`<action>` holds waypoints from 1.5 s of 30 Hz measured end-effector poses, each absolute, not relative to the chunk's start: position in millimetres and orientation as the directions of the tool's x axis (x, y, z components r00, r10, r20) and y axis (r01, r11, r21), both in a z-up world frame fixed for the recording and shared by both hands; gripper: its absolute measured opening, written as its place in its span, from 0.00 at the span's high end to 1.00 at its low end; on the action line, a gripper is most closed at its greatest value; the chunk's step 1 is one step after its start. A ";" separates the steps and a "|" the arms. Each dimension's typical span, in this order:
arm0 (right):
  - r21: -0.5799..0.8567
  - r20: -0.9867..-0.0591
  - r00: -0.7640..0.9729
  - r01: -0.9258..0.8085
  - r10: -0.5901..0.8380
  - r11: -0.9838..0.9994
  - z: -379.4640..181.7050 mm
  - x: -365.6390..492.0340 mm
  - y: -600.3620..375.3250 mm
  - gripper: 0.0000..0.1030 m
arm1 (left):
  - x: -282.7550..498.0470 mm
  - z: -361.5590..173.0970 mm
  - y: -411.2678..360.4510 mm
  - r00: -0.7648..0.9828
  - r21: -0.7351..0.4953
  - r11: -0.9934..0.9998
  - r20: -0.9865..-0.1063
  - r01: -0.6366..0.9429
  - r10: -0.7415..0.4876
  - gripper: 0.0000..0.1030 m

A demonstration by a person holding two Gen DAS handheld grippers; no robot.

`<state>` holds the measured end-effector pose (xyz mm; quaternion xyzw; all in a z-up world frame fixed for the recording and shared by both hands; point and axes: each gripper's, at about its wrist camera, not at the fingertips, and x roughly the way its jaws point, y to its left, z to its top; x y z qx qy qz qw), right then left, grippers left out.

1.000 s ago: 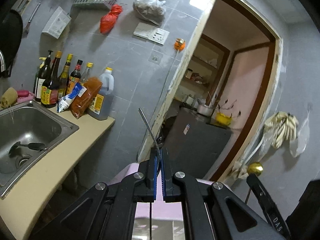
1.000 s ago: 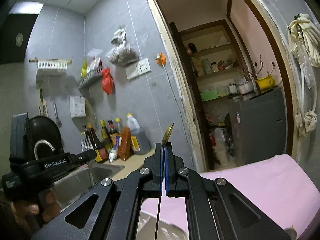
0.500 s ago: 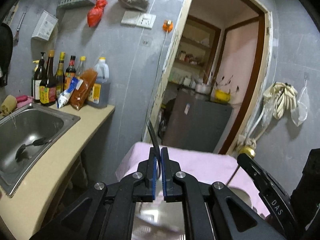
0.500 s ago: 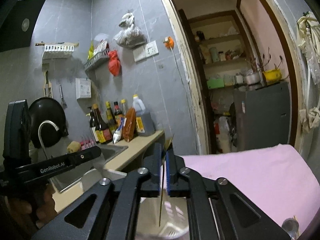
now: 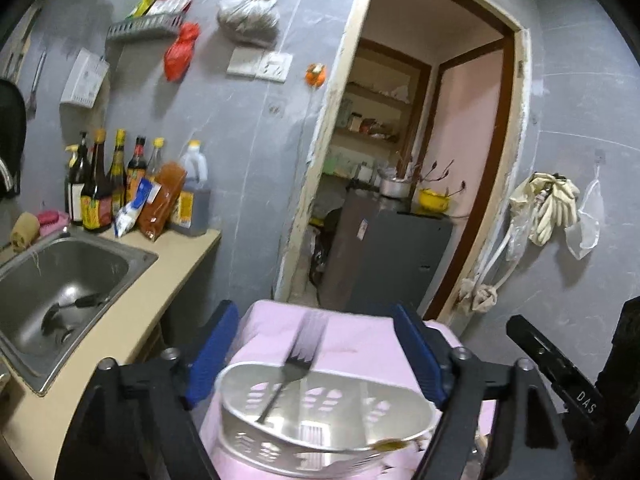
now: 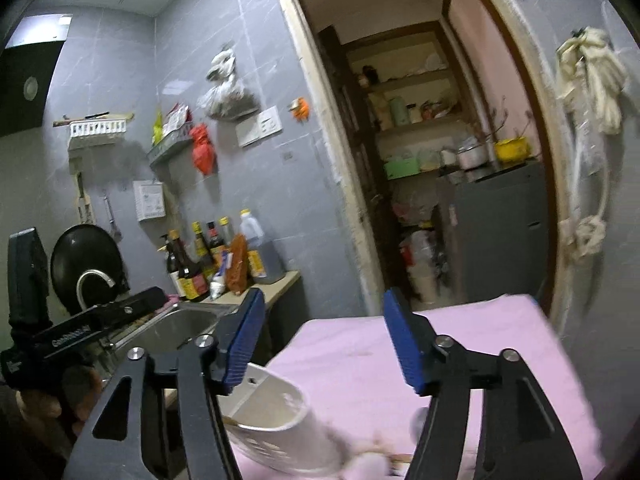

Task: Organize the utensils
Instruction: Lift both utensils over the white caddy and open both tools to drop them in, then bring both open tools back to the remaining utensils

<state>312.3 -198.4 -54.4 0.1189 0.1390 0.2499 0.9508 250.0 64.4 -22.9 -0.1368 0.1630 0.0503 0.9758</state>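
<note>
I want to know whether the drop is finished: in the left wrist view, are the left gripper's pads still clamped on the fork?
No, the left gripper has just been opening; its pads stand wide apart, and the fork leans free in the white utensil holder.

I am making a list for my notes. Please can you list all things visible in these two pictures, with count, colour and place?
Fork: one, silver, standing in the holder.
Utensil holder: one, white, perforated, on the pink cloth.
Cloth: one, pink, covering the table.
Sink: one, steel, in the beige counter; a dark utensil lies inside.
Bottles: several, dark, at the wall behind the sink.
Red bag: one, hanging on the grey wall.
Cabinet: one, dark grey, past the doorway.
Left gripper: black, blue pads, jaws just opened, nothing pressed.
Right gripper: same, jaws just opened, empty.
</note>
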 end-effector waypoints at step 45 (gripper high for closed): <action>0.216 -0.670 0.651 -0.290 0.358 0.932 -198.8 346.7 -374.1 0.30 | 293.2 -145.3 -152.7 0.809 -0.085 0.995 -0.588 -0.060 -0.002 0.24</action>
